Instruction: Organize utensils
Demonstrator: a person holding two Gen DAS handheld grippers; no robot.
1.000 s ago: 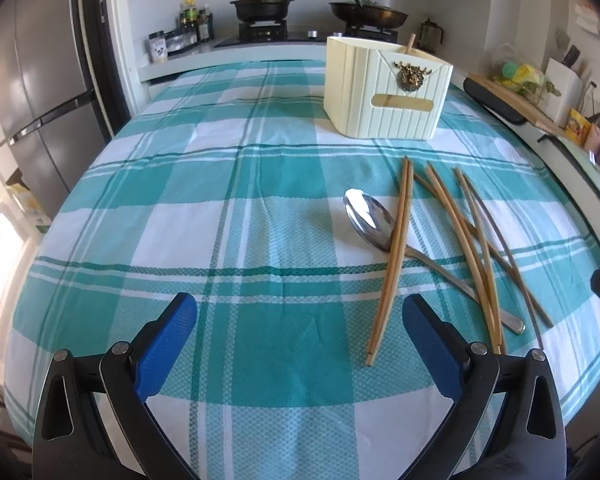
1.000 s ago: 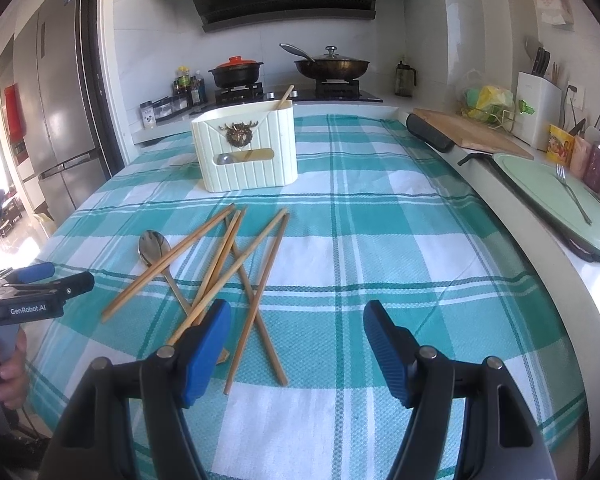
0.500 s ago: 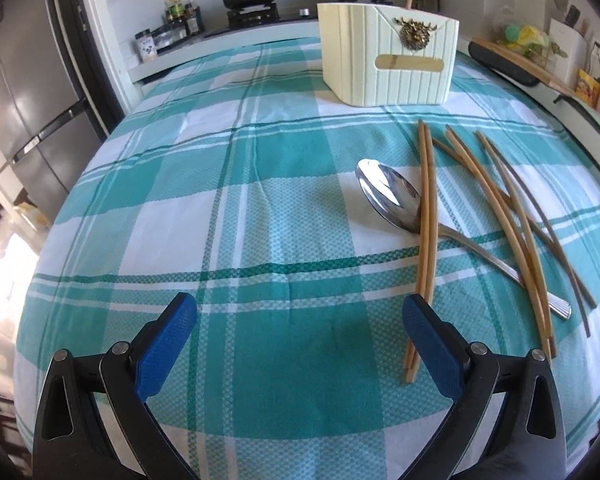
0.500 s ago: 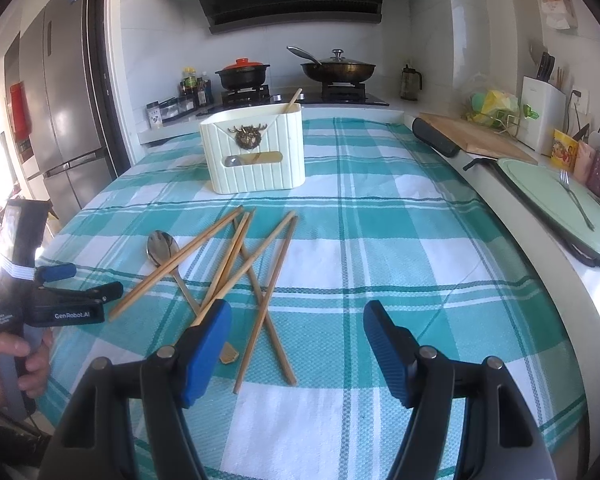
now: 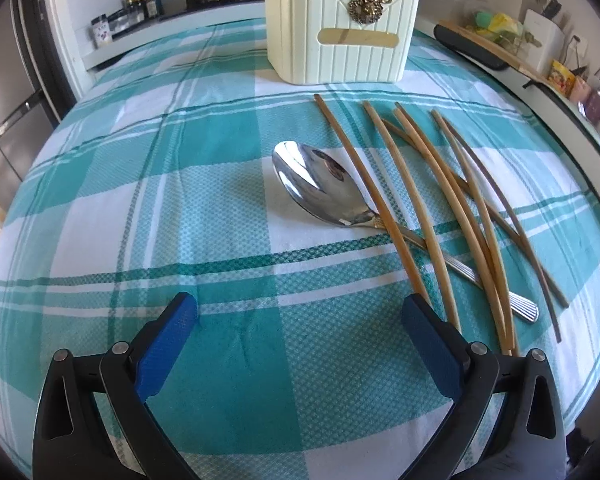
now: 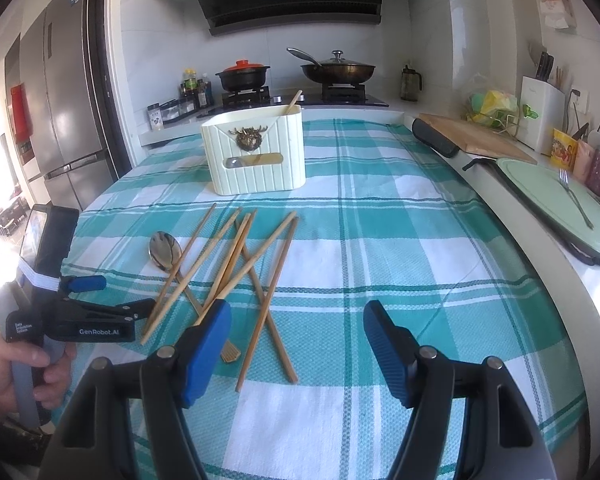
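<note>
Several wooden chopsticks lie crossed on the teal checked tablecloth, over the handle of a steel spoon. Behind them stands a cream utensil holder with one chopstick inside. My left gripper is open, low over the cloth just short of the spoon, its right pad beside the nearest chopstick ends. In the right wrist view the left gripper is held by a hand at the left. My right gripper is open and empty, above the near ends of the chopsticks.
A stove with a black pot and a pan is behind the table. At the right, a wooden board, a green tray with a fork, and a knife block. A fridge stands left.
My left gripper has come forward and down toward the spoon and chopsticks, which now look larger and nearer. The right gripper has stayed put, jaws unchanged.
</note>
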